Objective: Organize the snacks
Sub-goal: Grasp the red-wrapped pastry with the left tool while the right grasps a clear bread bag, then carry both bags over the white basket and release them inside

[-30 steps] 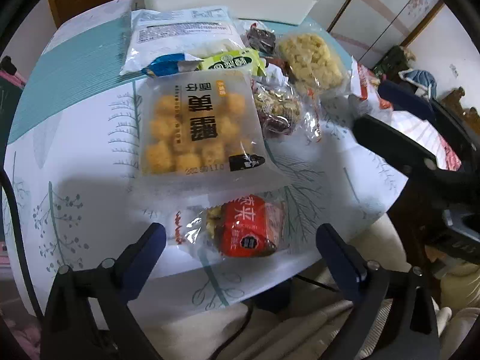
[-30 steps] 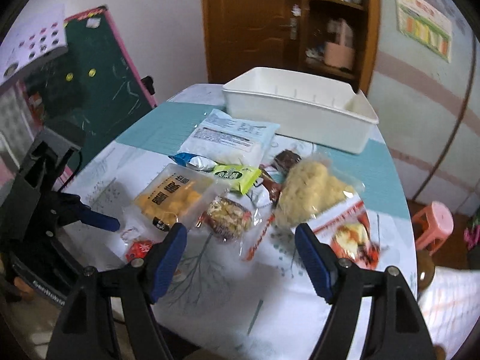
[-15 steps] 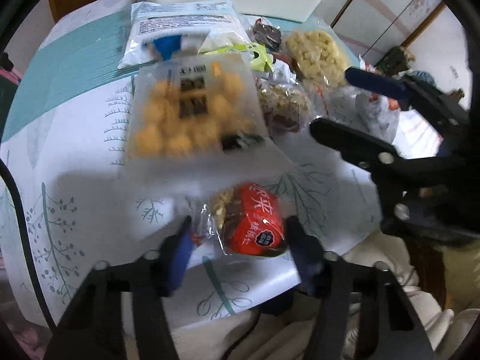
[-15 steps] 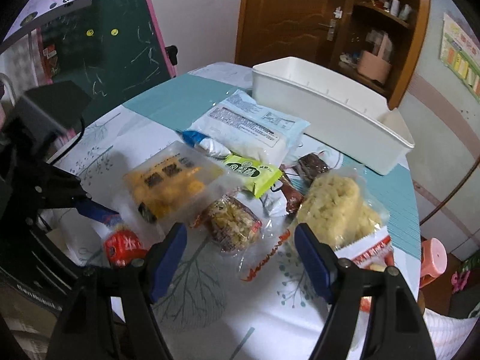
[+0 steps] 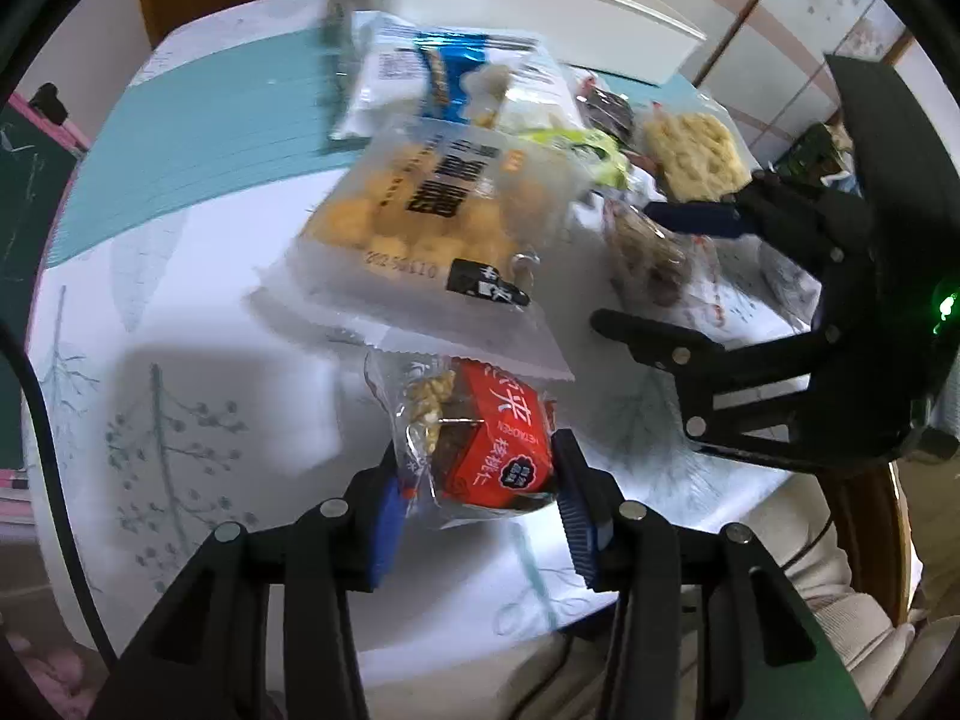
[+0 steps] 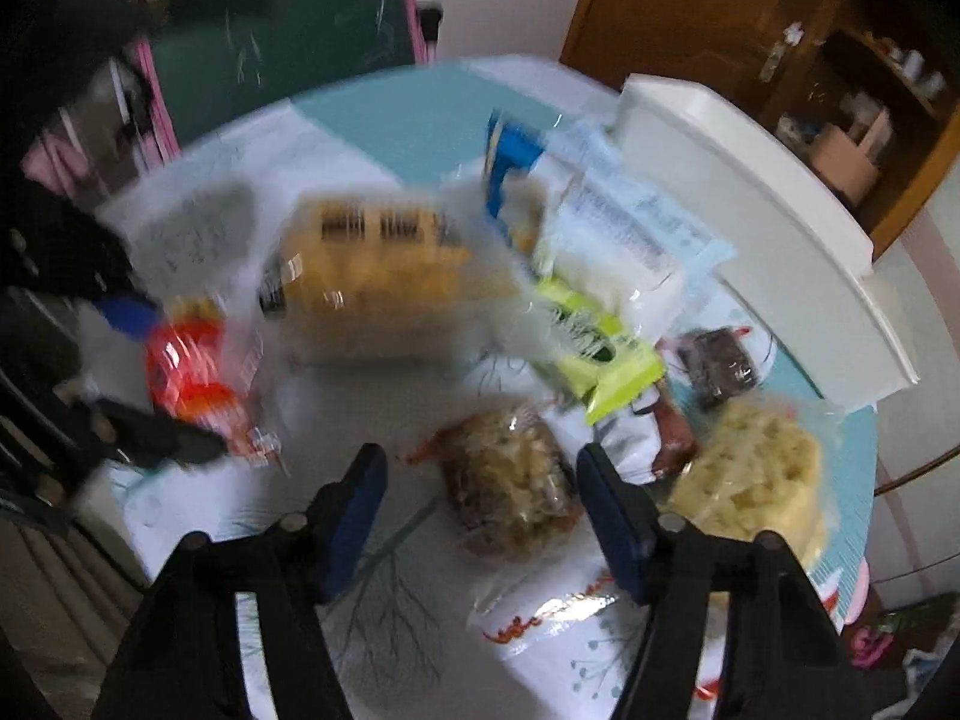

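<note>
Seven snack packets [image 5: 420, 234] are counted on one worktop [image 5: 198, 300]; one white bin [image 6: 762, 228] at 1 o'clock; two tools [image 6: 480, 510] are seen.

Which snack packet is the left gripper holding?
The small red packet, clamped in the left gripper at the table's near edge; the other packets lie free.

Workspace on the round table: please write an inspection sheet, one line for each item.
Surface: round table under a white and teal leaf-print cloth.
Job's things: red snack packet; yellow puff bag; nut cluster packet; pale rice-puff bag; green packet; white bin at the far edge.
Clutter: nothing seen.
Grippers: left tool shut on the red snack packet; right tool open around the nut cluster packet.
Cables: black cable, left edge.
Surroundings: chalkboard, wooden cabinet.
</note>
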Demonstrator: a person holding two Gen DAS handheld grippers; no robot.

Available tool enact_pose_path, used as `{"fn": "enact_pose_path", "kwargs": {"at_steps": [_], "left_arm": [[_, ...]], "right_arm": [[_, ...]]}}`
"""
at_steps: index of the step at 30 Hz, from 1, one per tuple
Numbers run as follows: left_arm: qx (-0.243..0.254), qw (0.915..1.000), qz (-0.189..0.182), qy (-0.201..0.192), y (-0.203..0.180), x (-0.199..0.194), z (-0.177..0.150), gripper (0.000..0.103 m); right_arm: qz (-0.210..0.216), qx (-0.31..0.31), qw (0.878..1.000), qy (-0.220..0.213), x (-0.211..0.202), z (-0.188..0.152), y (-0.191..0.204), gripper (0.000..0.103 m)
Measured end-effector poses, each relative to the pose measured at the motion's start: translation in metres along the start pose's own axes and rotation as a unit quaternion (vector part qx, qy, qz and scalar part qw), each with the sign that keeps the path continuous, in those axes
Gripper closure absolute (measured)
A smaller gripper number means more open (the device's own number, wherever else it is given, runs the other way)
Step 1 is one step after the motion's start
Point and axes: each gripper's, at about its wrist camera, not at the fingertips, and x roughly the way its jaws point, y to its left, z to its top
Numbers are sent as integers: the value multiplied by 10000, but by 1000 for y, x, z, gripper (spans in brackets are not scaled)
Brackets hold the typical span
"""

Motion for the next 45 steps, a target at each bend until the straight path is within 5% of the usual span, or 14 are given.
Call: {"fn": "enact_pose_path", "kwargs": {"at_steps": [1,4,11,21,29,37,45], "left_arm": [[-33,10000,41,-32,4,-3,1,60],[-45,9997,186,-124,12,-14,-3,61],[166,9987,241,-422,22,-48,-5,61],[567,9920,23,-1125,-16,-98,16,61],[909,9810,80,-1714,-48,-138,63,61],[915,9698,348,-2236,-69,-176,121,61],[1012,9564,924,-2578,-81,-196,194,61]], "right_arm": [[117,68,9999,29,1,1,-1,53],[359,424,9984,64,2,3,-9,59],[845,1219,9888,-150,-16,-4,-24,61],[1060,1974,9711,-821,-69,-14,-41,61],[879,2277,9578,-1516,-117,5,-63,61],[757,2850,9304,-2176,-158,13,-102,61],[417,3319,9078,-2531,-188,42,-169,61]]}}
